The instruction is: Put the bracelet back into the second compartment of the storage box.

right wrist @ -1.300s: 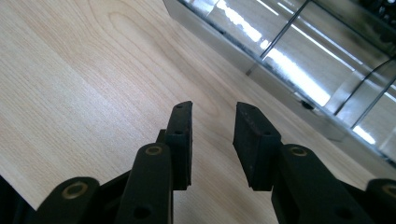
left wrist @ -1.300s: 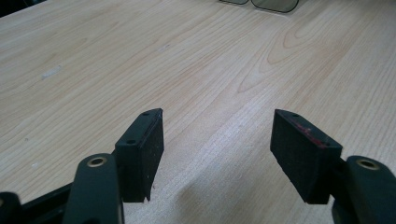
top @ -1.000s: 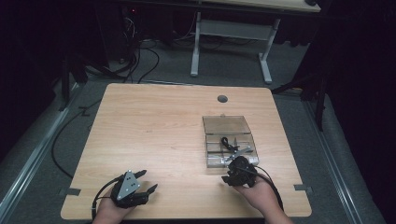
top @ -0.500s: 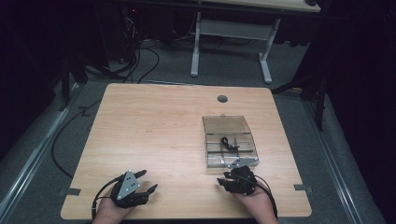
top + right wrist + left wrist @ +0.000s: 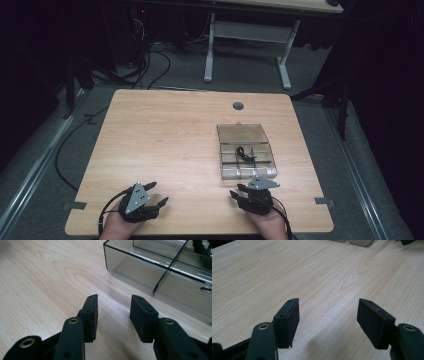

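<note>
Cord (image 5: 245,154) lay coiled in middle compartment of clear box (image 5: 227,149), just beyond right gripper (image 5: 250,192); likely light, limp, best pinched at loop. Right jaws narrowly apart, empty. Left gripper (image 5: 328,315) wide, empty, well apart.

Compartment box (image 5: 246,150) on table (image 5: 165,135), right of centre. Cord (image 5: 245,153) inside box. Right gripper (image 5: 253,192) just before box; left gripper (image 5: 150,197) well left.
</note>
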A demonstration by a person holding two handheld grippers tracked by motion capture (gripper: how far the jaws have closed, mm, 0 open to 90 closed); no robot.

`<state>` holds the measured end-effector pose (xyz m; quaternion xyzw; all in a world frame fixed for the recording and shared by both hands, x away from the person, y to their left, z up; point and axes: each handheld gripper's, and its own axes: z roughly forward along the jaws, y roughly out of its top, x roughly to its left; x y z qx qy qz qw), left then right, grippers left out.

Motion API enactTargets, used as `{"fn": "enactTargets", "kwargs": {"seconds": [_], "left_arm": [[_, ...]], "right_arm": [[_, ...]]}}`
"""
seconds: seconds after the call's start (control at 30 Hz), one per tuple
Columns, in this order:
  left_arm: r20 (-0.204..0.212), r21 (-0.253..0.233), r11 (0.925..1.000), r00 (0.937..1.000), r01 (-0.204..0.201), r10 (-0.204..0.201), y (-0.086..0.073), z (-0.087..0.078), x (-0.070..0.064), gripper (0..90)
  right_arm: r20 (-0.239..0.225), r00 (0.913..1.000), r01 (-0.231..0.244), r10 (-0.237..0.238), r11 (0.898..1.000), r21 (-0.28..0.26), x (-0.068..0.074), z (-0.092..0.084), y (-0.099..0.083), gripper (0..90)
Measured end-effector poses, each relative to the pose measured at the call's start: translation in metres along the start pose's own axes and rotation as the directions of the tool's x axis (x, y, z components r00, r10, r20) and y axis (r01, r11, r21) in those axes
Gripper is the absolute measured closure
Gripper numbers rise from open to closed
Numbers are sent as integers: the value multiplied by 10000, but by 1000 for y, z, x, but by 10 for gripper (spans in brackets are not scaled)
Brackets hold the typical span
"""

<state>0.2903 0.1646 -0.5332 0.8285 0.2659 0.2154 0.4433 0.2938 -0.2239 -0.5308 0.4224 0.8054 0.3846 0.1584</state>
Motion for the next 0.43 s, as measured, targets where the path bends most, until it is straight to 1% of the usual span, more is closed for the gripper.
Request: {"fn": "enactTargets", "kwargs": {"seconds": [0.07,0.1,0.13,0.17,0.2,0.33,0.43], "left_arm": [[-3,33,10000,10000,-8,8,0,0,0,350],[-13,45,10000,10000,-23,23,0,1,0,350],[-16,64,10000,10000,-48,48,0,1,-1,350],[-20,71,9999,10000,-78,78,0,1,-1,350],[-14,63,9999,10000,-87,88,0,1,-1,350],[12,56,9999,10000,-99,99,0,1,-1,350],[27,57,9999,9999,-107,107,0,1,-1,350]], "right_arm": [[134,9997,218,-211,9984,-521,2,-4,-1,580],[105,9997,212,-206,9983,-543,2,-4,-2,572],[72,9999,138,-135,9989,-438,1,-3,-2,562],[118,9999,122,-116,9989,-452,2,-4,-2,562],[200,9996,186,-175,9985,-521,2,-4,-2,562],[200,9993,335,-327,9985,-426,4,-3,-2,556],[128,9996,247,-243,9991,-348,3,-3,-1,548]]}}
